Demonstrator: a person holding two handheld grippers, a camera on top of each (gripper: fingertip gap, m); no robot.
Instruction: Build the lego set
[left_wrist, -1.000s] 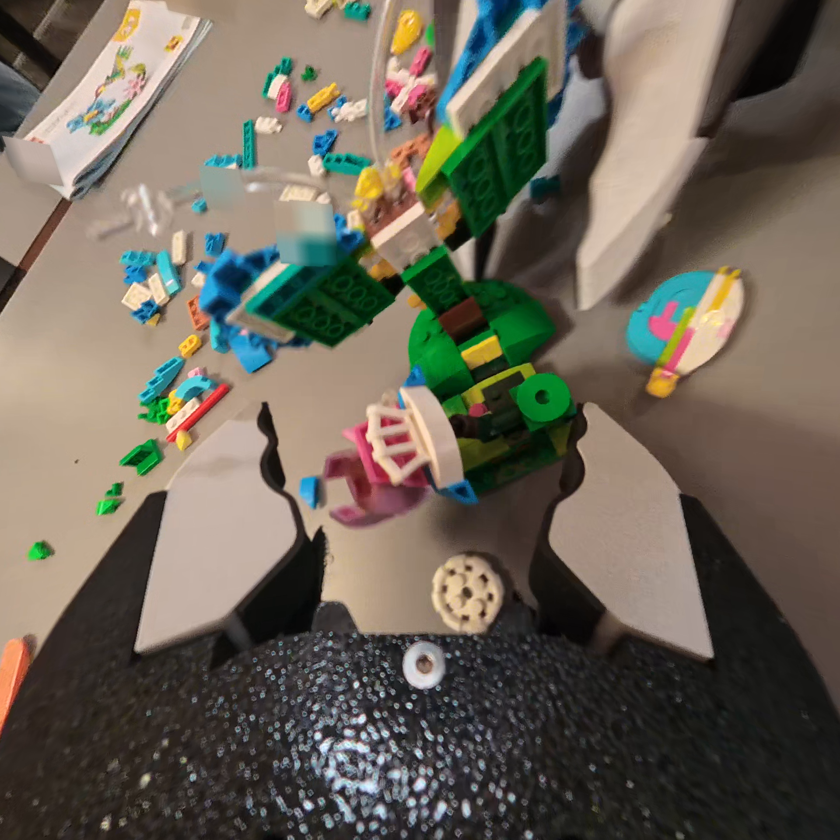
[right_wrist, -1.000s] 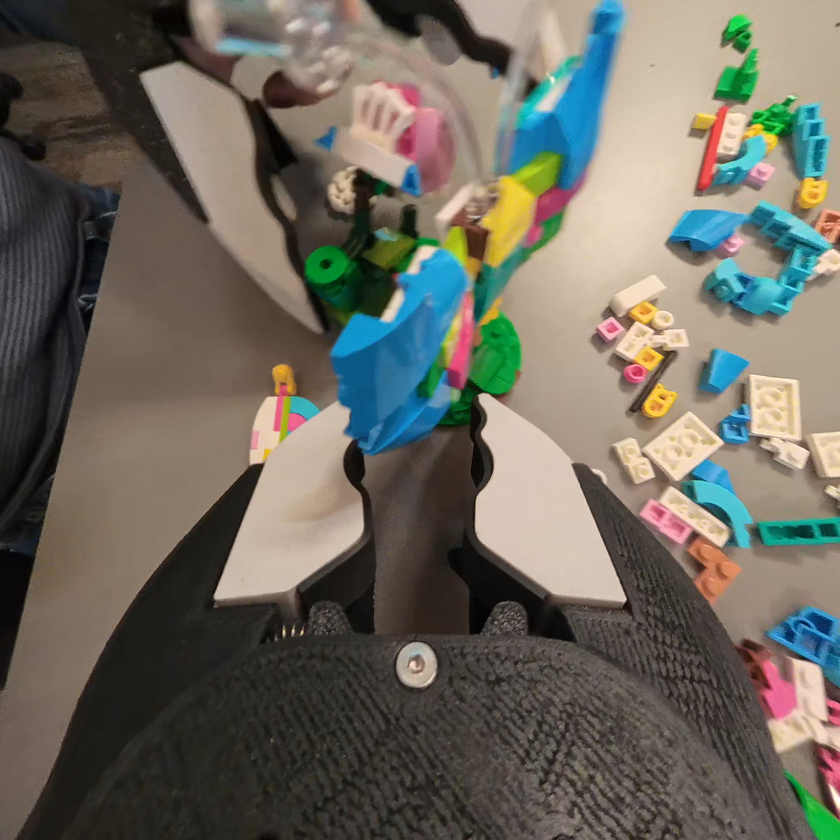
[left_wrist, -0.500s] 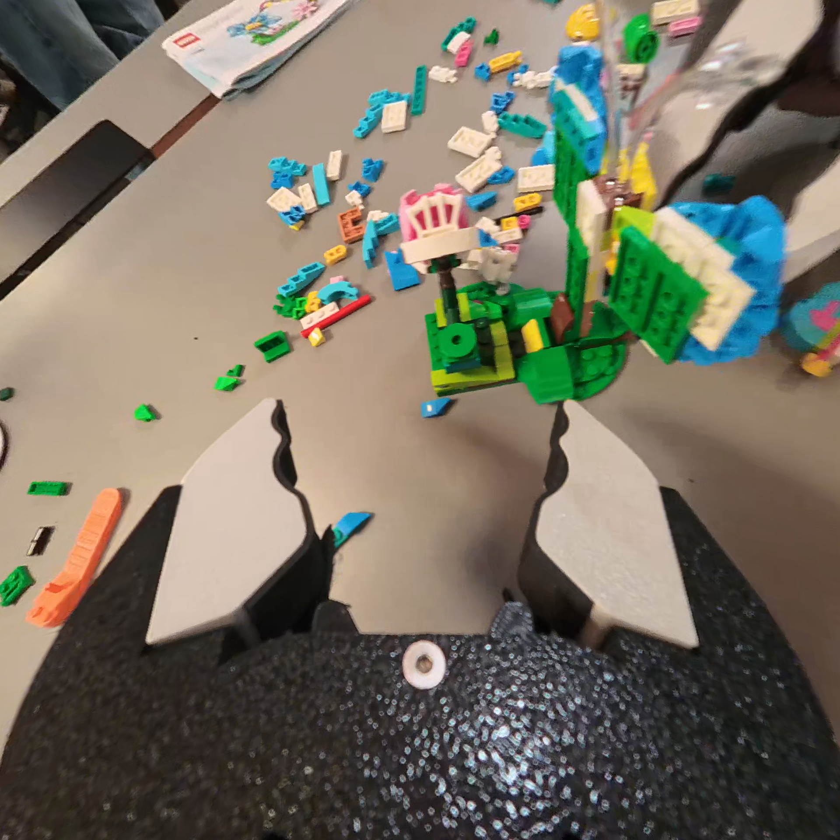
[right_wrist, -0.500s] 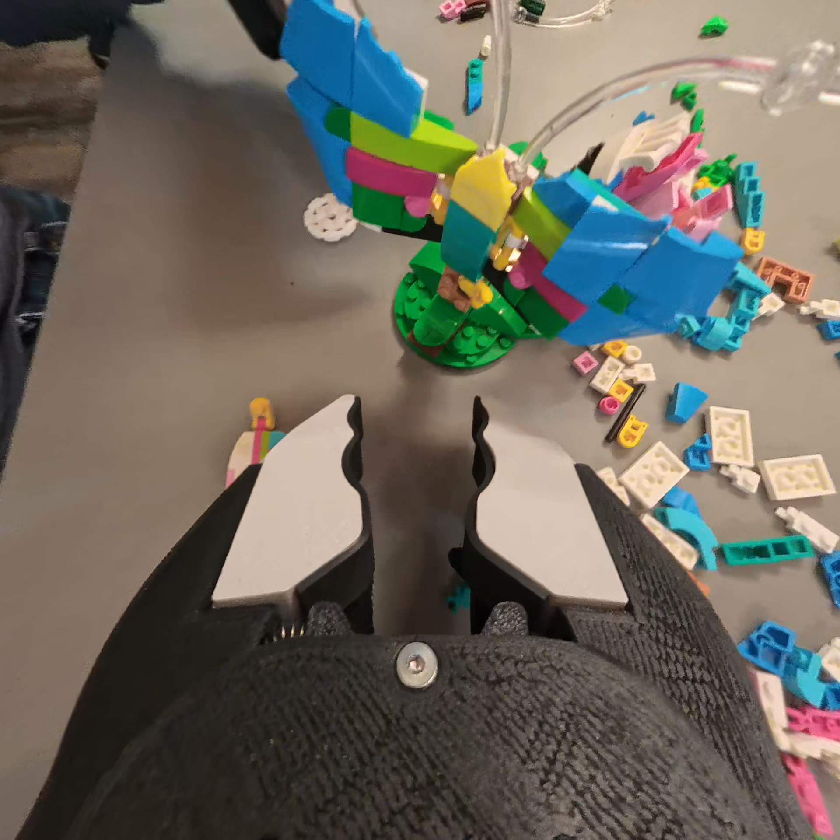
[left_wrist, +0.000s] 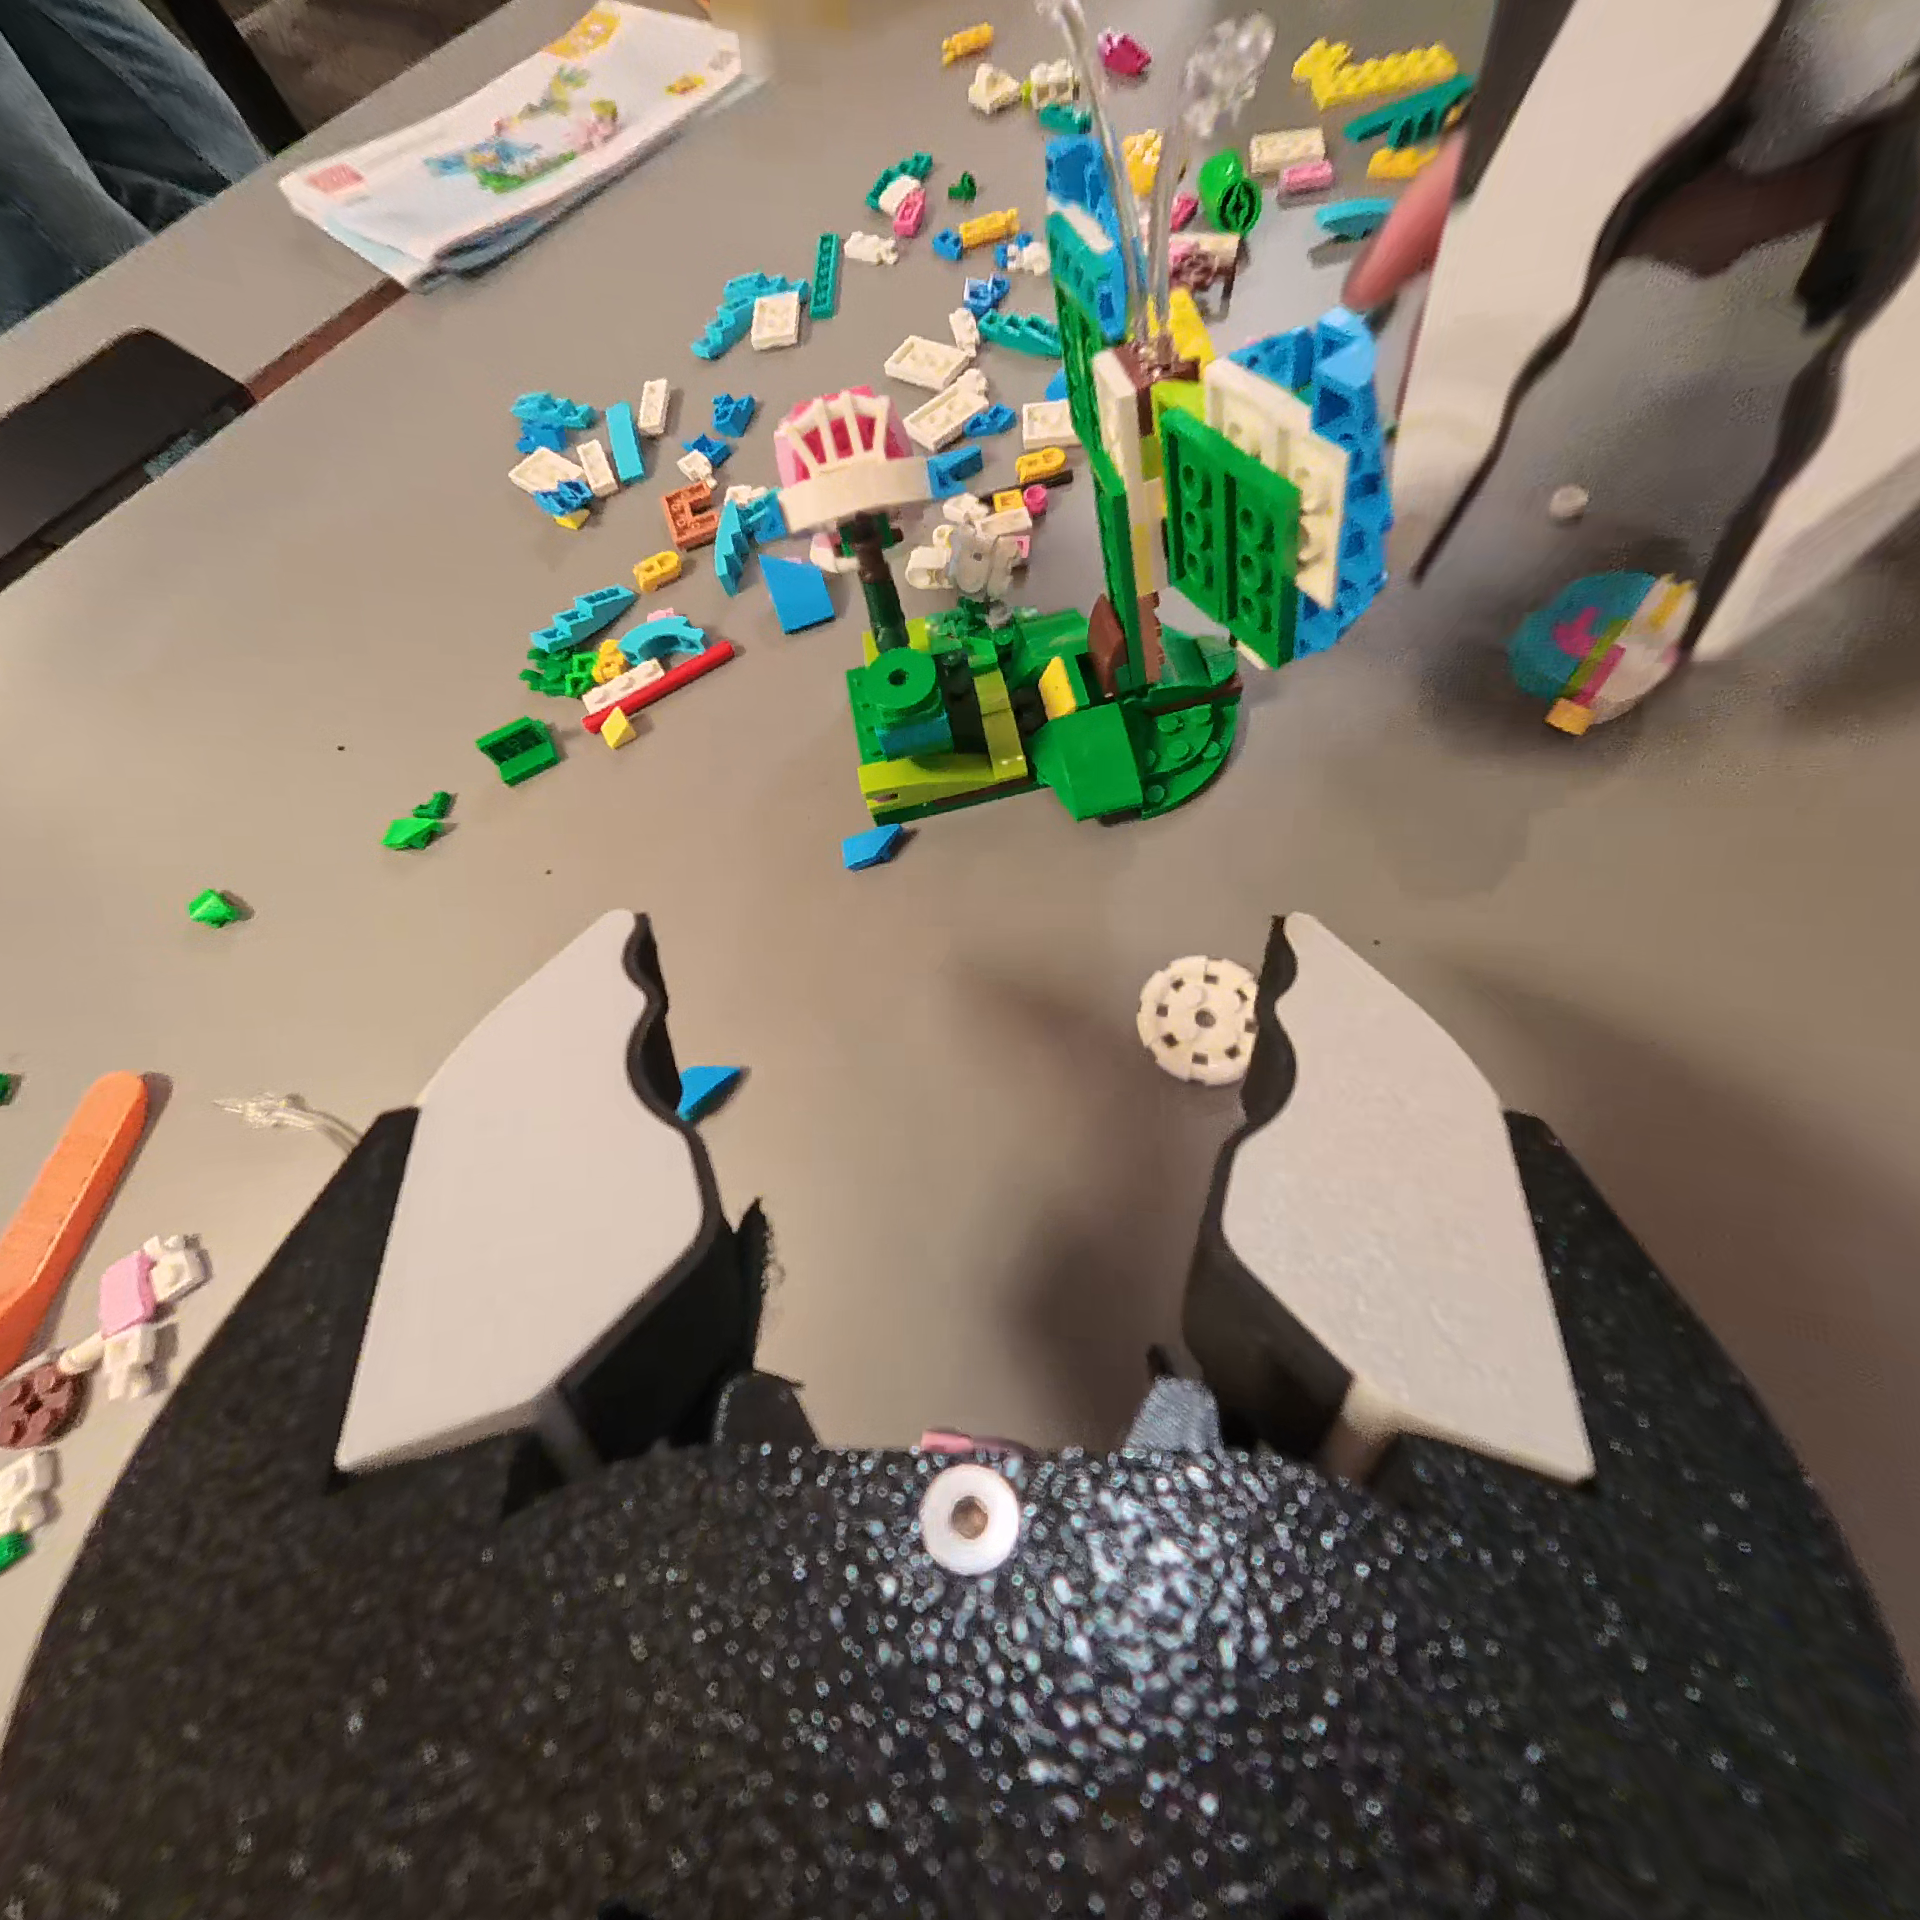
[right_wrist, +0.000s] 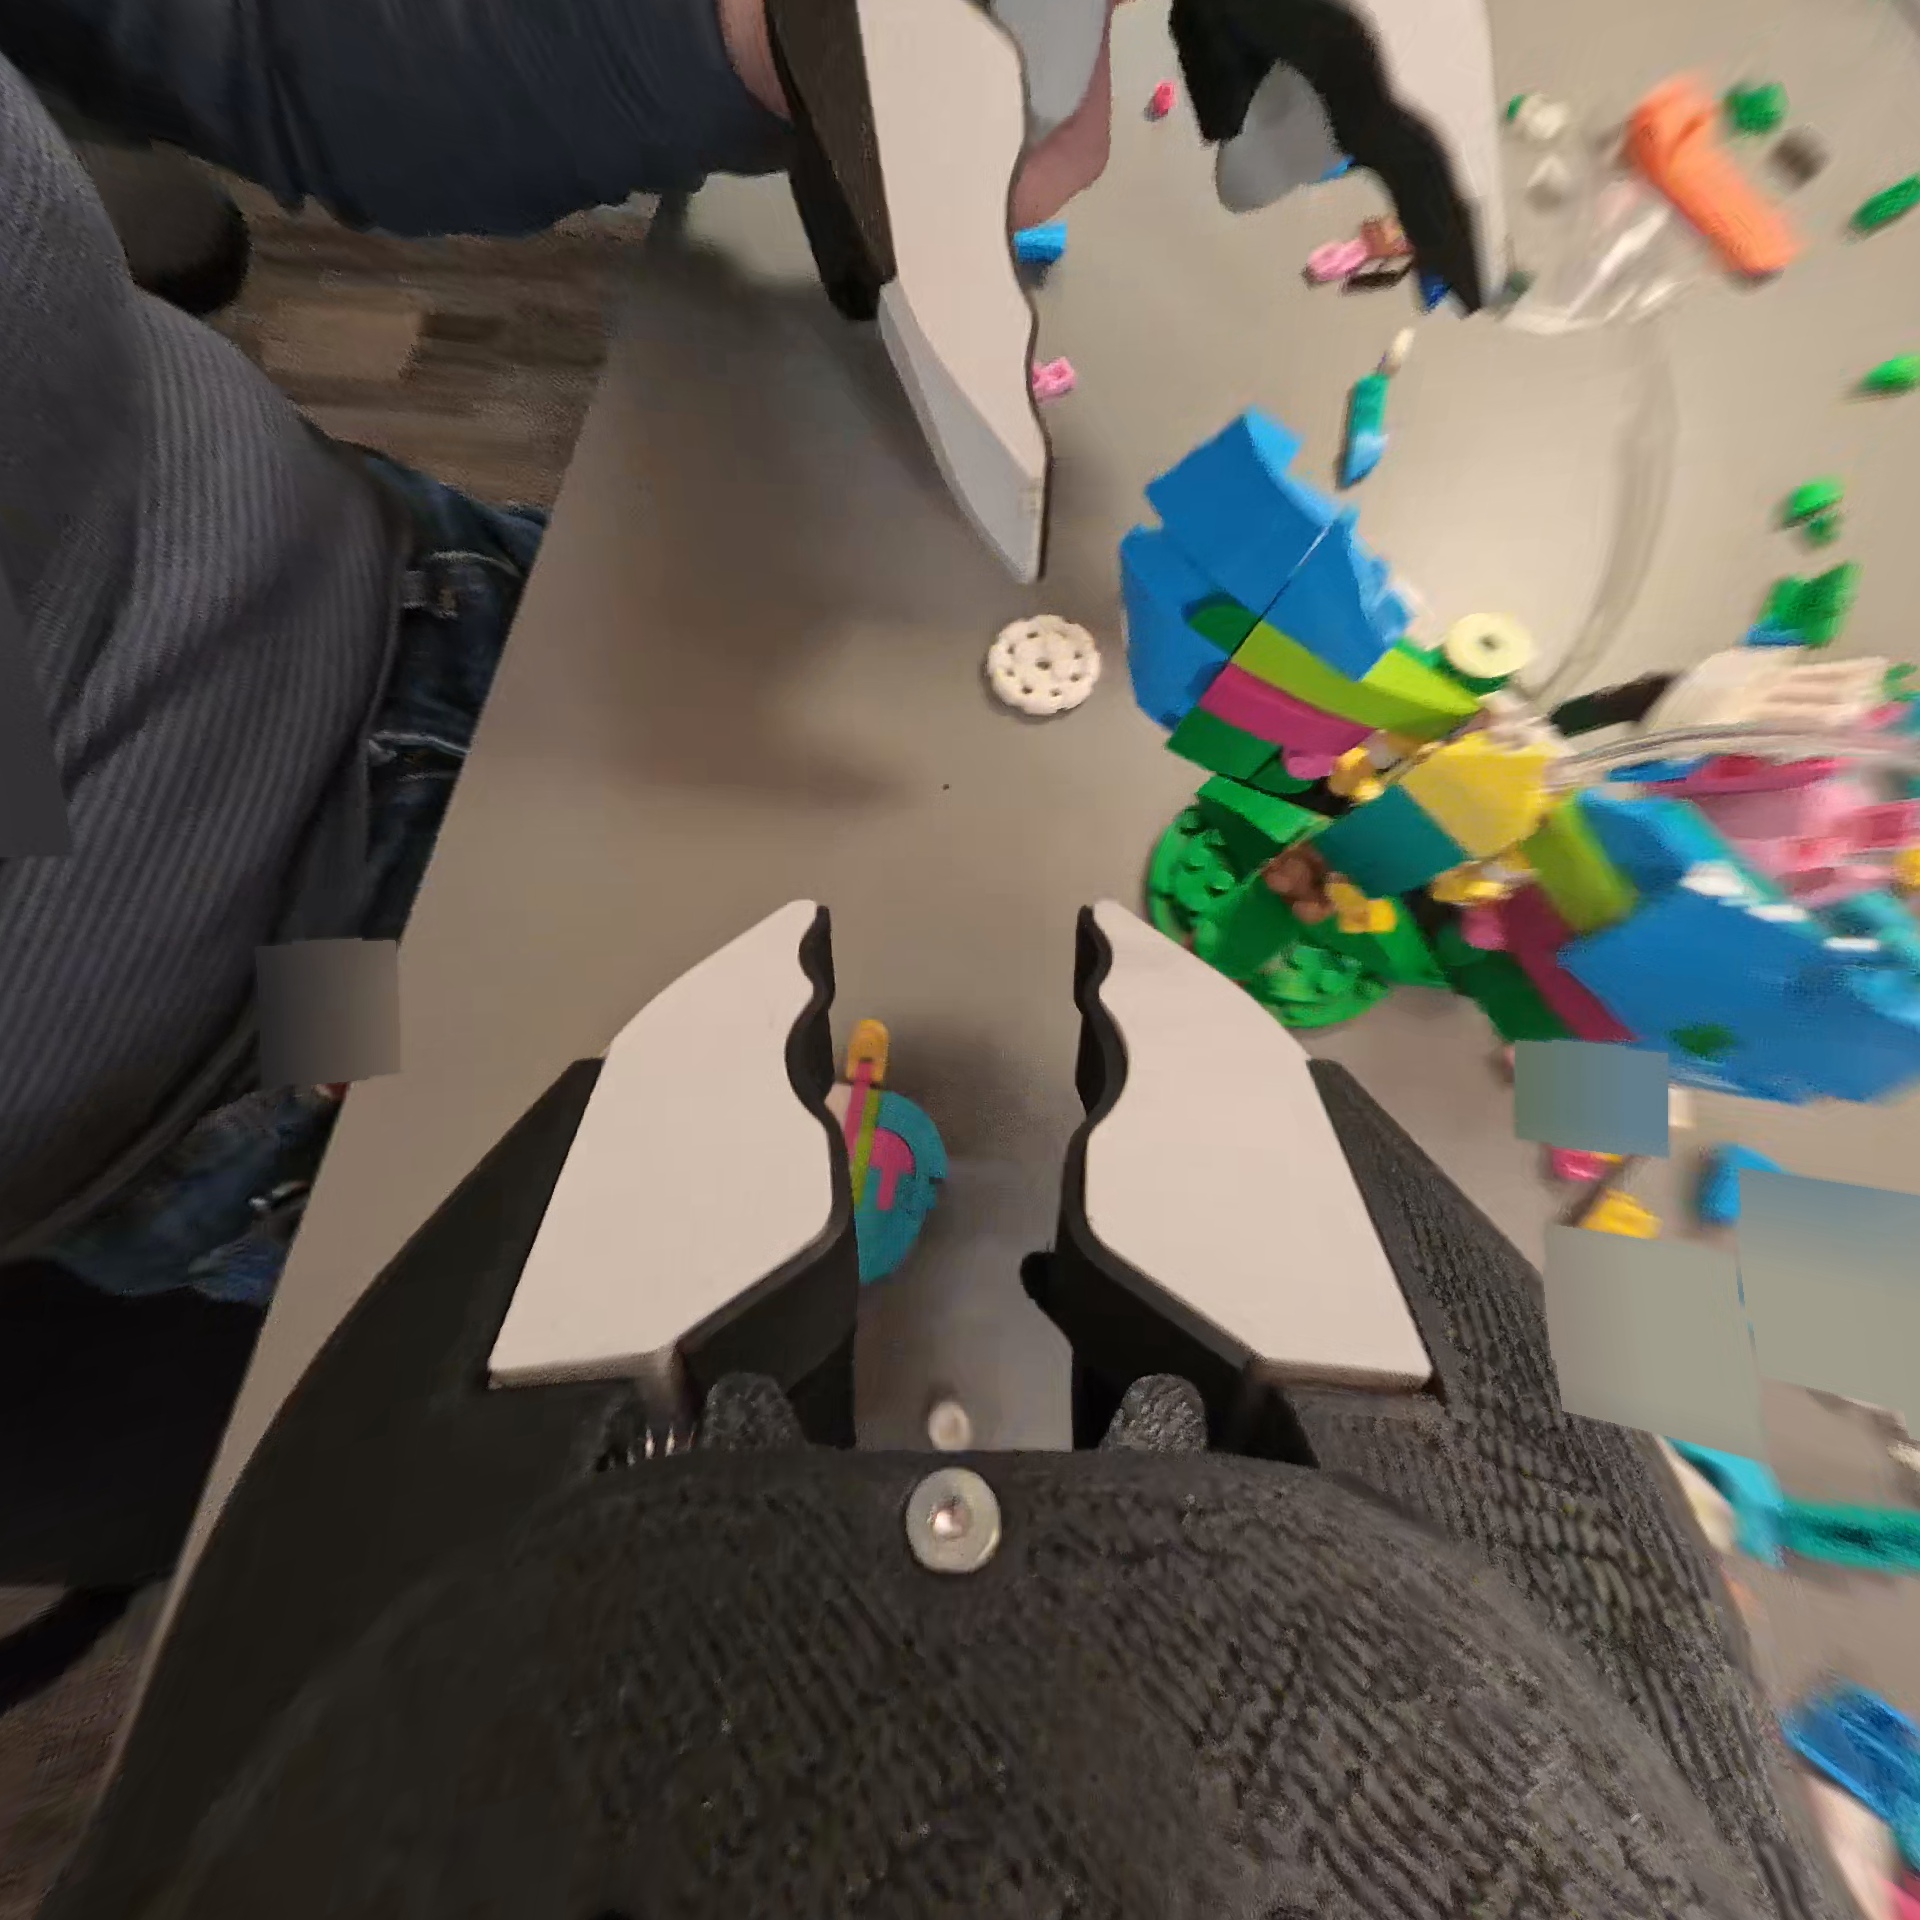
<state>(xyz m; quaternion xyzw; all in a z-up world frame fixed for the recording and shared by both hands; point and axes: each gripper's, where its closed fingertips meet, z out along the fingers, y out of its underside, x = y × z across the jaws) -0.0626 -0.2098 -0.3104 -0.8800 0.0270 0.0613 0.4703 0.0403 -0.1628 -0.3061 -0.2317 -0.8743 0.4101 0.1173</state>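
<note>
Fingers of the left gripper (left_wrist: 956, 935) stand wide apart over bare grey table (left_wrist: 312, 644) and hold nothing; a white perforated disc (left_wrist: 1195, 1023) lies on the table just inside the right-hand finger's tip, at about 3 o'clock from the gap, and a small blue wedge (left_wrist: 707, 1089) lies against the inner edge of the other finger at 9 o'clock. Straight ahead at 12 o'clock, clear of the fingertips, stands the lego model (left_wrist: 1049, 686): a green base carrying a pink and white flower (left_wrist: 852, 468) on a dark stem and, to its right, blue wings (left_wrist: 1320, 499) backed with green and white plates. Beyond it, from 10 to 1 o'clock, loose bricks (left_wrist: 748, 488) litter the table, with an instruction booklet (left_wrist: 509, 156) at 11 o'clock and an orange brick separator (left_wrist: 68, 1184) far out at 9 o'clock. The right gripper (right_wrist: 951, 914) is parted by a narrower gap and also holds nothing; under it, at 7 o'clock from the gap and partly hidden by its left-hand finger, lies a teal, pink and white round piece (right_wrist: 894, 1174). In the right wrist view the same model sits at 2 o'clock, blurred, the white disc at 12 o'clock, and the left gripper's fingers beyond it near the top edge.
</note>
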